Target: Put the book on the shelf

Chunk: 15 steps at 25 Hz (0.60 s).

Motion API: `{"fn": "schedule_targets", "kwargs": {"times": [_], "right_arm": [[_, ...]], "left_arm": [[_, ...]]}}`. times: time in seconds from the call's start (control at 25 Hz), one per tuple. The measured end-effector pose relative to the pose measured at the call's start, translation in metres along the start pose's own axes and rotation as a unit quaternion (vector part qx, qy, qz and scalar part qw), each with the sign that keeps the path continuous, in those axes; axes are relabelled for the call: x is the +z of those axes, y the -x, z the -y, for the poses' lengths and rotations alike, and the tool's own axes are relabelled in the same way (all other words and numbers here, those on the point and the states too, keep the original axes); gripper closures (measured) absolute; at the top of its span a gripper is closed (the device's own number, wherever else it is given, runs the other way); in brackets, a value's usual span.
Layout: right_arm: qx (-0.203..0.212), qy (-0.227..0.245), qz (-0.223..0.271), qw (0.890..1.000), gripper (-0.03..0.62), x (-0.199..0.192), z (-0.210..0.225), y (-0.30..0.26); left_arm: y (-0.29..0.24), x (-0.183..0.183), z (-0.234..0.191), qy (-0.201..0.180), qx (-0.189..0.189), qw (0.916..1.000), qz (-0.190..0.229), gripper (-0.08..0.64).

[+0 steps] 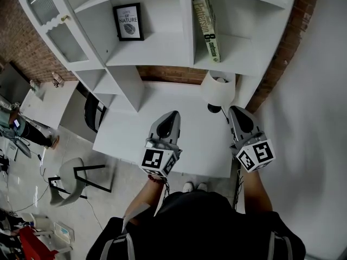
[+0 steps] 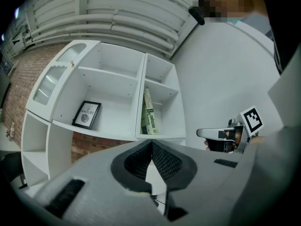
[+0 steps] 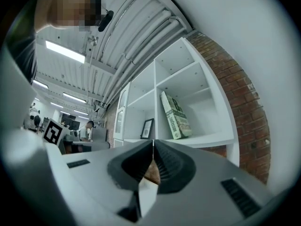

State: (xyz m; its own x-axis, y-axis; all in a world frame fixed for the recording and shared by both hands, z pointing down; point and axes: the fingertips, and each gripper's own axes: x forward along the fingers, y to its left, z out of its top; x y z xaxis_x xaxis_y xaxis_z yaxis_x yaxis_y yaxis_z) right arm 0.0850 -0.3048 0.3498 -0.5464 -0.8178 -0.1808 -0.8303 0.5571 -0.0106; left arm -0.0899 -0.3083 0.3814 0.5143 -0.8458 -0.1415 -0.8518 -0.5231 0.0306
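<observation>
Hovering nearest, above the plain white desk (image 1: 135, 134), the grey left gripper (image 1: 174, 114) and the grey right gripper (image 1: 232, 109) both have their jaws pressed together with nothing between them. Beyond them on the desk stands a white-shaded table lamp (image 1: 217, 89). Farther off, the green-and-cream book (image 1: 207, 28) leans in the right compartment of the white shelf unit (image 1: 157, 52), well apart from both grippers; a black-framed print (image 1: 129, 21) sits one compartment left. The placing step looks complete, so the next move only needs to avoid lamp and shelf.
</observation>
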Motion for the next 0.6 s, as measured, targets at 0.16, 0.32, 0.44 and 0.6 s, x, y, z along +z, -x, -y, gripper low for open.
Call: {"fn": "schedule_targets", "kwargs": {"times": [0.16,0.32,0.44,0.6], "right_arm": [[0.006,-0.006,-0.006,1.0,0.557,-0.008,-0.007,0.006],[0.013,0.021,-0.023,0.999,0.557,-0.019,-0.018,0.011],[0.015,0.014,-0.029,0.999,0.557,-0.025,-0.021,0.014],[0.015,0.006,-0.033,0.999,0.557,-0.032,-0.024,0.017]], "left_arm": [[0.005,-0.009,0.003,0.013,-0.002,0.9998,-0.012,0.541],[0.01,-0.019,0.002,0.016,0.002,0.9997,-0.019,0.541],[0.013,-0.021,-0.002,0.014,0.01,0.9996,-0.021,0.541],[0.018,-0.033,-0.002,0.02,0.006,0.9993,-0.031,0.541]]}}
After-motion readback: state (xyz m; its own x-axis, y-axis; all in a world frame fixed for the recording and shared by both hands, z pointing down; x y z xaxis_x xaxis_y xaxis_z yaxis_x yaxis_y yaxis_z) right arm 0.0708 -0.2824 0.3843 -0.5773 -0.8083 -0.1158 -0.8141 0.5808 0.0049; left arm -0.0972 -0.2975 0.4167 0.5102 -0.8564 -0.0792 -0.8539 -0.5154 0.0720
